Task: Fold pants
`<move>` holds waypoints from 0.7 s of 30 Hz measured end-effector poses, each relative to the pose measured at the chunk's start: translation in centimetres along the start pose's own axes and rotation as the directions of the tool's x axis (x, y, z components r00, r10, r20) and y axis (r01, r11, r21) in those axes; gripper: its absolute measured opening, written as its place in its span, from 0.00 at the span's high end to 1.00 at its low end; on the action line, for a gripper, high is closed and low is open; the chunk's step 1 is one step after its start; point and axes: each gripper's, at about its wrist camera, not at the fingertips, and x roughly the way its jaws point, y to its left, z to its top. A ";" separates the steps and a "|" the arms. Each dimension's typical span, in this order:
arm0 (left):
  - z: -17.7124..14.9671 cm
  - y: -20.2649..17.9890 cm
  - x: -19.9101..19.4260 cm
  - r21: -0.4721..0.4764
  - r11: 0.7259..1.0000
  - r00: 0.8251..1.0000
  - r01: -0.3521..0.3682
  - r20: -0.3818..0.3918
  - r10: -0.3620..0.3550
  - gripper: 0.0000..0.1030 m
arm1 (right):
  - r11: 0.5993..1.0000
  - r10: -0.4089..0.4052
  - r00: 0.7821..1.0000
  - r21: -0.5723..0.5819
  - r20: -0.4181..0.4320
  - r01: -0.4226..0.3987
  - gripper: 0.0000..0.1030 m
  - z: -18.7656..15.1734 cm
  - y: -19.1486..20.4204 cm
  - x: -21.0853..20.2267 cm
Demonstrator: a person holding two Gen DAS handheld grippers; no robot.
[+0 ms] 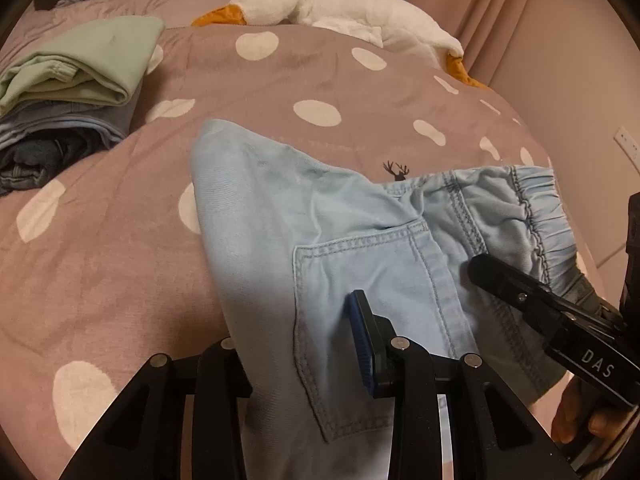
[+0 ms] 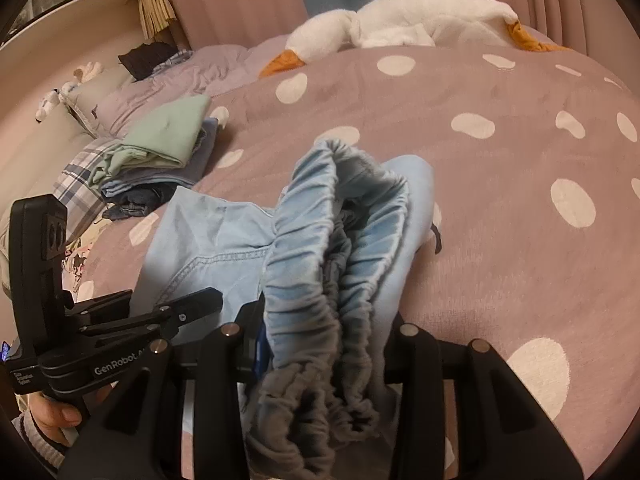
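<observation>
- Landmark = light blue pants (image 1: 360, 264); all places given rel. to them.
- Far left of pants, up on the bed: stack of folded clothes (image 1: 68, 100), green piece on top, grey + dark denim under it. Well apart from the pants.
- Bedspread (image 1: 120, 264), mauve w/ white dots, lies under the pants and all round them.
- Left gripper (image 1: 308, 344): pants fabric runs down btw its 2 fingers, at the side by the back pocket (image 1: 368, 320). Blue-padded finger (image 1: 362, 340) lies against the cloth; other finger hidden behind the fabric. Jaws part-closed on the cloth, so it has hold of the pants.
- Pants: held up at the near end by both grippers, far end draped flat on the bedspread. Pocket side faces up in left wrist view; elastic waistband (image 1: 536, 216) at their right edge.
- Behind pants, at far edge of bed: white plush goose (image 1: 344, 8) w/ orange beak, well apart.
- Right gripper (image 2: 324, 344): bunched waistband (image 2: 320, 320) sits btw its 2 fingers and hangs down over the front; both pads hidden by the gathers. Jaws part-closed around the bunch, gripping it.
- Right of the pants in left wrist view: the right gripper's black finger (image 1: 504, 276) lies over the waistband, a hand (image 1: 588, 416) on the handle below.
</observation>
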 end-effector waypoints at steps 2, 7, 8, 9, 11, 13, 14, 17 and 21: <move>0.0 0.0 0.2 0.002 1.000 1.000 -0.004 -0.004 0.004 0.68 | 1.000 -0.002 1.000 0.011 -0.015 0.002 0.60 0.0 -0.3 0.4; 0.0 0.1 0.7 0.010 1.000 1.000 -0.017 -0.016 0.017 0.68 | 0.997 0.008 0.999 0.076 -0.050 -0.004 0.58 -0.2 -1.5 1.5; 0.0 0.2 0.8 0.013 1.000 1.000 -0.021 -0.018 0.021 0.68 | 0.996 0.010 0.998 0.091 -0.056 -0.005 0.57 -0.2 -1.7 1.7; 0.0 0.2 0.9 0.016 1.000 1.000 -0.024 -0.019 0.024 0.67 | 0.994 0.014 0.998 0.113 -0.065 -0.007 0.56 -0.3 -2.1 2.0; 0.0 0.3 1.1 0.019 0.999 0.999 -0.028 -0.022 0.028 0.64 | 0.988 0.022 0.996 0.152 -0.081 -0.010 0.53 -0.6 -2.8 2.4; -0.1 0.4 1.2 0.017 0.999 0.999 -0.031 -0.023 0.031 0.60 | 0.982 0.028 0.995 0.187 -0.100 -0.009 0.48 -0.9 -3.5 2.9; -0.1 0.5 1.3 0.015 0.999 0.999 -0.039 -0.025 0.039 0.55 | 0.981 0.029 0.994 0.194 -0.105 -0.008 0.47 -1.0 -3.7 3.0; 0.0 0.7 1.5 0.007 0.999 0.999 -0.043 -0.028 0.043 0.50 | 0.978 0.031 0.993 0.210 -0.111 -0.007 0.45 -1.3 -4.0 3.1; -0.2 1.0 1.5 0.008 0.998 0.997 -0.069 -0.032 0.069 0.40 | 0.979 0.018 0.993 0.204 -0.117 0.007 0.41 -1.3 -3.8 3.1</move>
